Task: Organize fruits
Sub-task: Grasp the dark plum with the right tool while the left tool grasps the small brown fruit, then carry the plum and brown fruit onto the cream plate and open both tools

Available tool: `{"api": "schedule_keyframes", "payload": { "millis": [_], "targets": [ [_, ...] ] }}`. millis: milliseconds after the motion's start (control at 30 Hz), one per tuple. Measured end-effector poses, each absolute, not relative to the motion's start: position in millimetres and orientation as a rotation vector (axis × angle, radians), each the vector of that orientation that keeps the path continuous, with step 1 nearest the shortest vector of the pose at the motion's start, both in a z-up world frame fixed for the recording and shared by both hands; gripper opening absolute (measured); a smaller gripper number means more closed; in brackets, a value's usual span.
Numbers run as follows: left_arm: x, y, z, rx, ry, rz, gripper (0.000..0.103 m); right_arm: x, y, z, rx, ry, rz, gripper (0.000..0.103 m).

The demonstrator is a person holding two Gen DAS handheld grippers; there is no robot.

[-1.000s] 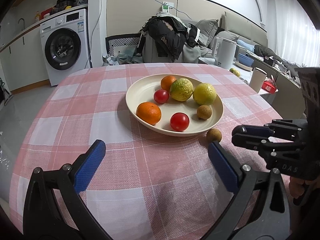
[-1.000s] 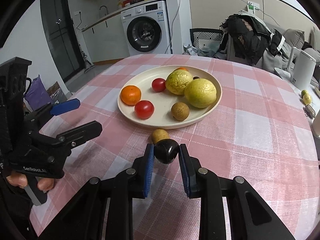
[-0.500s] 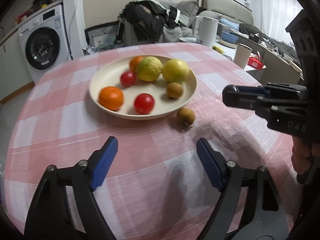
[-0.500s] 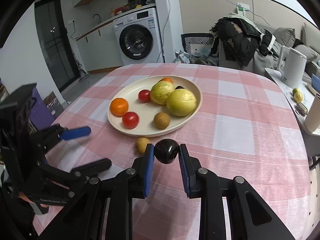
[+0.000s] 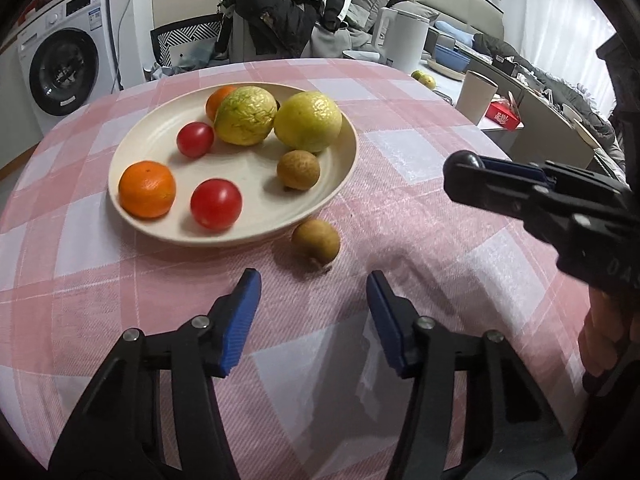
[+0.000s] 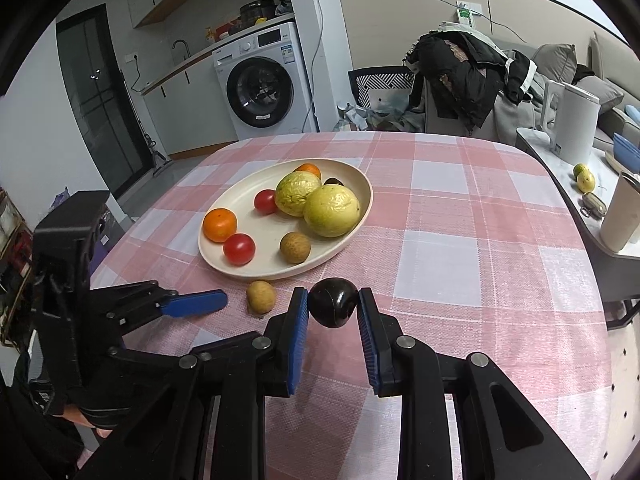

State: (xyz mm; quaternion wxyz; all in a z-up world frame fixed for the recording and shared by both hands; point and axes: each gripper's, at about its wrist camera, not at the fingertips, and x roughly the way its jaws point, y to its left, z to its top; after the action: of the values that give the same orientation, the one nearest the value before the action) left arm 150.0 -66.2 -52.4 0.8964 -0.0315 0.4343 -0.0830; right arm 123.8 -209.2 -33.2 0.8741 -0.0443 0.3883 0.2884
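Observation:
A cream plate (image 5: 136, 148) (image 6: 360, 188) on the pink checked tablecloth holds two oranges, two tomatoes, two large yellow-green fruits and a small brown fruit (image 5: 298, 169). A loose small brown fruit (image 5: 316, 240) (image 6: 261, 297) lies on the cloth just in front of the plate. My left gripper (image 5: 312, 292) is open, its blue pads just short of this loose fruit. My right gripper (image 6: 333, 308) is shut on a dark round fruit (image 6: 333, 307) (image 5: 460, 159) and holds it above the cloth, right of the plate.
A white kettle (image 6: 572, 120), a paper cup (image 5: 476, 96) and small fruits sit on a side counter to the right. A chair piled with dark clothes (image 5: 280, 20) stands behind the table. A washing machine (image 6: 260, 88) is at the back left.
My left gripper has moved forward and right, close up to the loose brown fruit, and its jaws have narrowed. My right gripper has risen and pulled back a little, still holding the dark fruit.

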Motion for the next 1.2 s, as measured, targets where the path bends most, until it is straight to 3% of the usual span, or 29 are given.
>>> {"api": "schedule_keyframes", "payload": {
  "millis": [167,433,1200],
  "targets": [
    [163,-71,-51,-0.072,0.908,-0.143,0.048,124,-210,-33,-0.092,0.811,0.602,0.026],
    [174,-70,-51,-0.075,0.912,-0.139,0.023,122,-208,-32,-0.096,0.810,0.611,0.026],
    [125,-51,-18,-0.038,0.787,-0.195,0.023,119,-206,-32,-0.095,0.801,0.623,0.026]
  ]
}}
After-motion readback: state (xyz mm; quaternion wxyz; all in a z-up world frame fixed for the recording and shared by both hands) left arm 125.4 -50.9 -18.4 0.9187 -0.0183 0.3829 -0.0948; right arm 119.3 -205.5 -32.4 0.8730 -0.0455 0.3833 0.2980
